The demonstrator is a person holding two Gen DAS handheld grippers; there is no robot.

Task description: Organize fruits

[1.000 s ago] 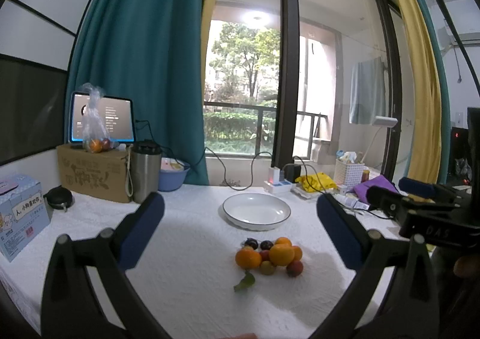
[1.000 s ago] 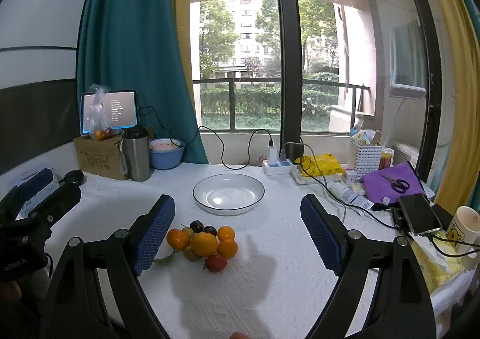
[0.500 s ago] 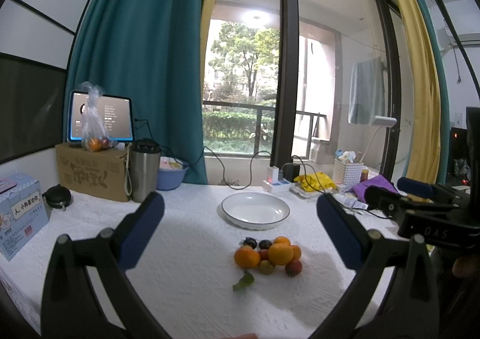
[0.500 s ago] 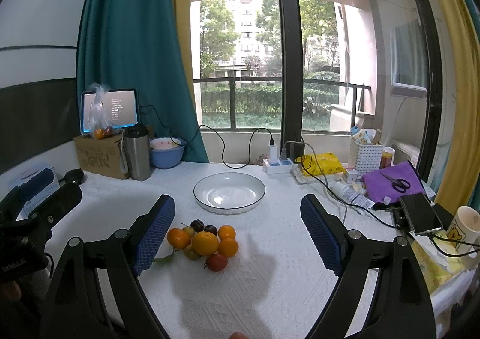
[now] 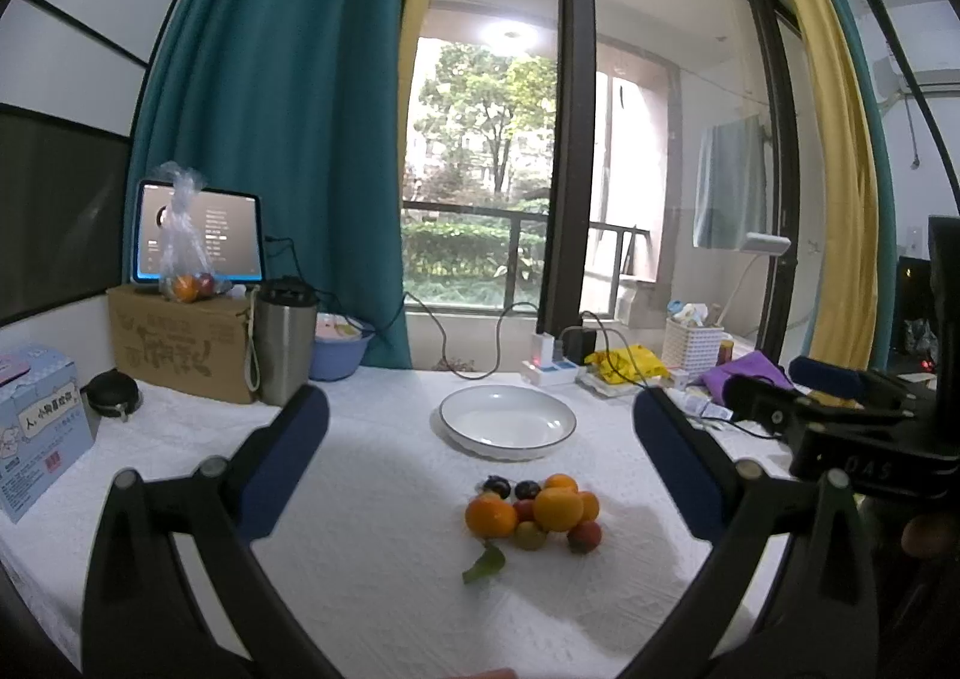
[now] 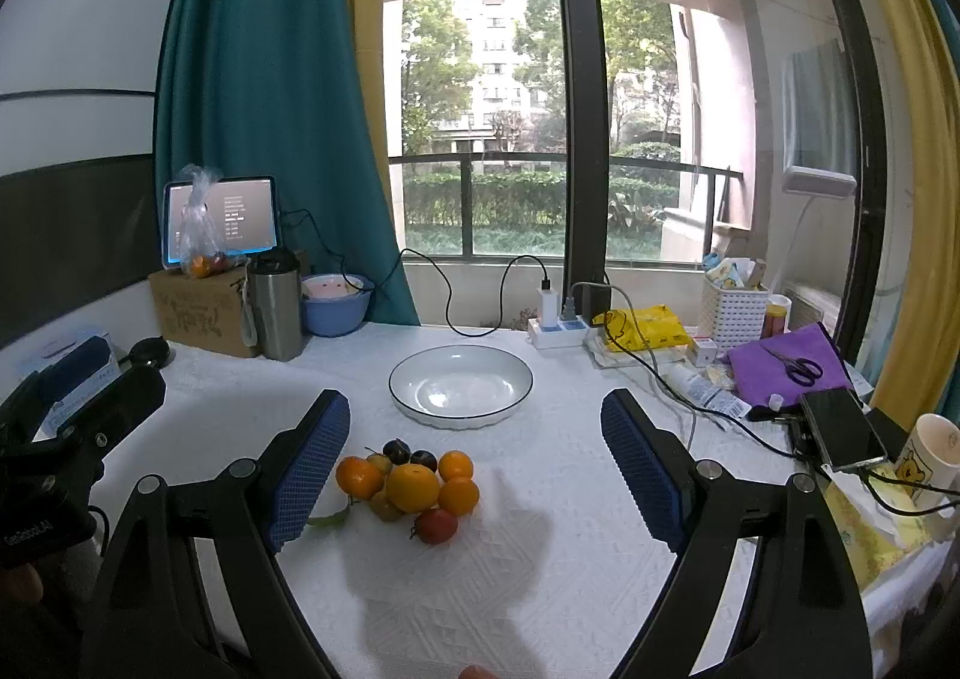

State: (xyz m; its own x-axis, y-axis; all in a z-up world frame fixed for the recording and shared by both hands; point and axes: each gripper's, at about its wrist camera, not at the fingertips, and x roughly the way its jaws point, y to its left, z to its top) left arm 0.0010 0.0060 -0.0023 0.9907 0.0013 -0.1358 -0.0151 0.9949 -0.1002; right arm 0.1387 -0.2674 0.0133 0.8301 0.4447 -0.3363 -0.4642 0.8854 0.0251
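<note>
Fruit pile (image 6: 411, 484) is sitting bunched on the white tablecloth (image 6: 480, 577) just in front of the empty plate (image 6: 461, 380): oranges, dark plums, one red fruit. Left gripper (image 5: 480, 460) and right gripper (image 6: 475, 466) are both hovering spread wide, gripping nothing.

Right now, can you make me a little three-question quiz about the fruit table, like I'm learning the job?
1. True or false: the white plate already has fruit in it.
2. Which is nearest the fruit pile? A) the steel tumbler B) the white plate C) the blue bowl
3. Fill in: both the left claw and the right claw are ____ and hold nothing.

Key: 1 false; 2 B; 3 open.
</note>
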